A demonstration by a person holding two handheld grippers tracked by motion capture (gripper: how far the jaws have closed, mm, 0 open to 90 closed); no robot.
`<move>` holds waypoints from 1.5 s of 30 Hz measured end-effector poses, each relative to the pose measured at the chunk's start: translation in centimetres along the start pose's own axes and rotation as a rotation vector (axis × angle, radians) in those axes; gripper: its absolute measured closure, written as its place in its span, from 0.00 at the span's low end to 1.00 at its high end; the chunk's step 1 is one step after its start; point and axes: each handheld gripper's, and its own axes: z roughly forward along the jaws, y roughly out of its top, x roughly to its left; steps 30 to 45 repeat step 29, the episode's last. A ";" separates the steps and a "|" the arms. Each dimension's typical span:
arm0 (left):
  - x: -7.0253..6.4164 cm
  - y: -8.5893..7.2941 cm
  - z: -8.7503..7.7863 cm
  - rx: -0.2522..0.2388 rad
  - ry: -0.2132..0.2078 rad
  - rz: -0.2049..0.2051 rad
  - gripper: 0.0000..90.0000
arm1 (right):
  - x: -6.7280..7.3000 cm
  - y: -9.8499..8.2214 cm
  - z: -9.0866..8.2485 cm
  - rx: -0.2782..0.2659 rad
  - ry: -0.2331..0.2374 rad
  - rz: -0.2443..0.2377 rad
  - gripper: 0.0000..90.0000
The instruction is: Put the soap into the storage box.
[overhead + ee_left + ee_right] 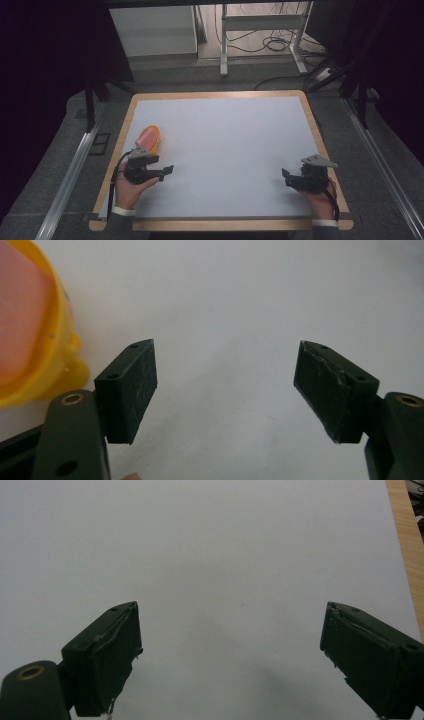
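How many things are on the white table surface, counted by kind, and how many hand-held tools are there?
Yellow container with a pink top: 1
Hand-held tools, the left tool and the right tool, both open and empty: 2
Total: 3

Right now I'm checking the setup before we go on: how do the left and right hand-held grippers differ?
The left hand-held gripper sits by the table's left edge, right beside the yellow and pink object; the right hand-held gripper sits near the right edge with just bare white surface around it. In the left gripper view the object's yellow rim lies outside the left jaw, not between the jaws. Both are open, hold nothing and point toward the middle of the table.
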 end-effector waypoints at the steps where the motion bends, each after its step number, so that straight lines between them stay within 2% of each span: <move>1: 0.0 -0.3 0.2 0.006 0.000 0.003 0.28 | 0.0 0.0 0.0 0.001 0.000 -0.001 0.10; 4: -0.1 -1.2 0.7 0.013 -0.012 -0.010 0.29 | 0.1 -0.1 0.2 0.005 0.000 -0.005 0.10; 7: -0.2 -1.3 0.9 0.023 -0.021 -0.006 0.29 | 0.2 -0.1 0.3 0.007 0.000 -0.007 0.10; 8: -0.2 -1.3 0.9 0.009 -0.042 -0.012 0.29 | 0.2 0.0 0.3 0.011 0.002 -0.010 0.10; 12: -0.2 -1.4 1.4 0.026 -0.036 0.004 0.28 | 0.4 0.0 0.4 0.014 0.000 -0.019 0.10; 21: 0.3 -1.5 1.0 0.019 -0.033 -0.002 0.28 | 0.5 0.0 0.6 0.016 -0.007 -0.027 0.10; 25: 0.2 -1.5 1.2 0.028 -0.029 0.006 0.28 | 0.8 0.2 0.5 0.007 -0.002 -0.040 0.10; 29: 0.2 -1.5 1.3 0.040 -0.042 -0.001 0.27 | 1.2 0.3 0.6 0.002 0.006 -0.058 0.10; 45: 0.2 -1.5 1.3 0.040 -0.042 -0.001 0.27 | 1.2 0.3 0.6 0.002 0.006 -0.058 0.10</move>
